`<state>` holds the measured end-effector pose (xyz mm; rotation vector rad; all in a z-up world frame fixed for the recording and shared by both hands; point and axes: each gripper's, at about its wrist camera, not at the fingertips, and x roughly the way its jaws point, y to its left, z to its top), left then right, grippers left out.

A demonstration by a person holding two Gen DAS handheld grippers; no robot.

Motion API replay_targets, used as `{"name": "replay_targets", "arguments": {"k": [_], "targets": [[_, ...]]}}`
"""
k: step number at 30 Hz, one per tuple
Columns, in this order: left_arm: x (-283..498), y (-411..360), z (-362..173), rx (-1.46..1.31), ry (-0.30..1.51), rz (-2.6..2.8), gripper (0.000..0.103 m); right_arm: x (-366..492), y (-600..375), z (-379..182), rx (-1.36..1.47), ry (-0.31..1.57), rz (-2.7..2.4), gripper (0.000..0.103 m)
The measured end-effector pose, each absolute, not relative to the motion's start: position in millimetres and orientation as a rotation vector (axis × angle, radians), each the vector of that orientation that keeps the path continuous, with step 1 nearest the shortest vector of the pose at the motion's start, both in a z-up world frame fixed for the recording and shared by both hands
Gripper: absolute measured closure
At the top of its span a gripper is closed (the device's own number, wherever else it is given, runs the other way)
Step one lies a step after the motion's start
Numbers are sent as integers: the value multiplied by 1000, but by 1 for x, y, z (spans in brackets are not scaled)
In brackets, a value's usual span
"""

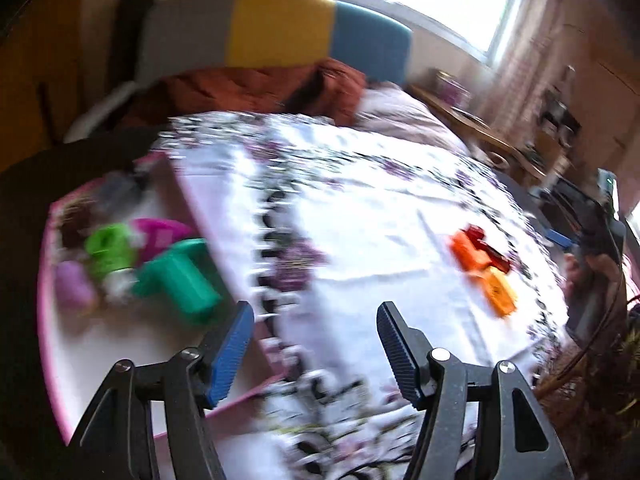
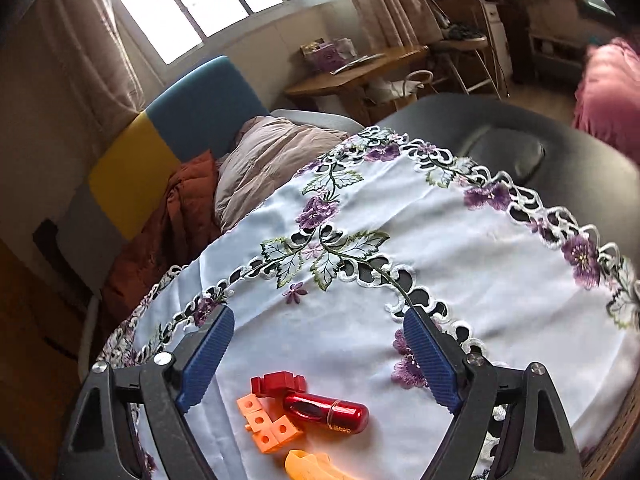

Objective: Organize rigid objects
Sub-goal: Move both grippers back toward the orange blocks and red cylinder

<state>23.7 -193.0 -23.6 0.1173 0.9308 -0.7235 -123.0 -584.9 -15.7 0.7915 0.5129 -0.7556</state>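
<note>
In the blurred left wrist view my left gripper (image 1: 316, 334) is open and empty above the right edge of a pink-rimmed tray (image 1: 120, 352). The tray holds a teal piece (image 1: 180, 276), a green piece (image 1: 108, 250), a magenta piece (image 1: 160, 234) and a lilac piece (image 1: 72, 284). Orange and red pieces (image 1: 480, 260) lie to the right on the embroidered cloth (image 1: 360, 216). In the right wrist view my right gripper (image 2: 320, 344) is open and empty just above a red gear block (image 2: 278, 384), a shiny red capsule (image 2: 326, 410), orange cubes (image 2: 266, 426) and a yellow-orange piece (image 2: 312, 466).
The white cloth (image 2: 460, 260) with purple flowers covers a dark table (image 2: 520, 136). A bed with a yellow and blue headboard (image 2: 180, 128) stands behind. A wooden desk (image 2: 360, 72) is by the window. The other gripper and hand show at the right edge (image 1: 592, 248).
</note>
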Motion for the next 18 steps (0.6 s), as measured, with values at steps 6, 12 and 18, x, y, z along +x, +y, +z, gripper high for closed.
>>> {"name": "replay_targets", "arguments": {"k": [6,12,18], "targets": [[25,-261,-39,150,1024,-855,48,-122,-589,-24,842,540,-729,14],[22,-329,-51,197,1056,-926,54,-120,-590,-27,859,552,-709,14],[23,-391,-63,225,1113,-974,54,-117,-589,-27,851,556,-696,14]]}}
